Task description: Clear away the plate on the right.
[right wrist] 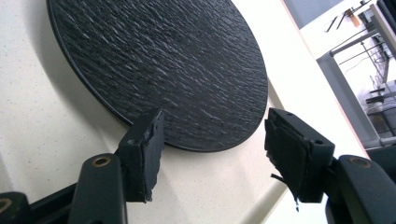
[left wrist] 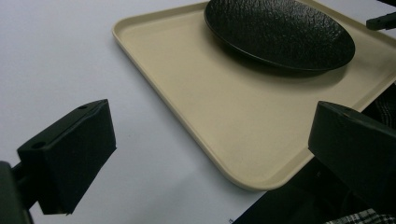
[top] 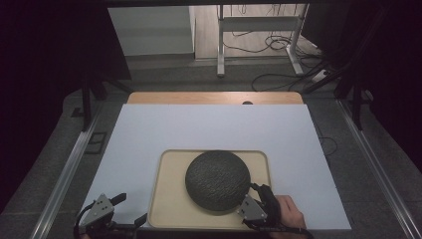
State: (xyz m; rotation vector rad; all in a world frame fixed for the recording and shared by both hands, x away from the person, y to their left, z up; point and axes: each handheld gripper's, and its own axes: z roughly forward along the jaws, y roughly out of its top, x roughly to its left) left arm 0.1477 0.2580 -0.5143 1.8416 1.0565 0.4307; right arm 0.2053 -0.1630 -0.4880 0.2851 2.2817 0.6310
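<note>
the black plate sits on the tan tray. your right gripper has its fingers open at the plate's near edge. slide one finger under the rim, then squeeze slowly. your left gripper waits open beside the tray.
</note>
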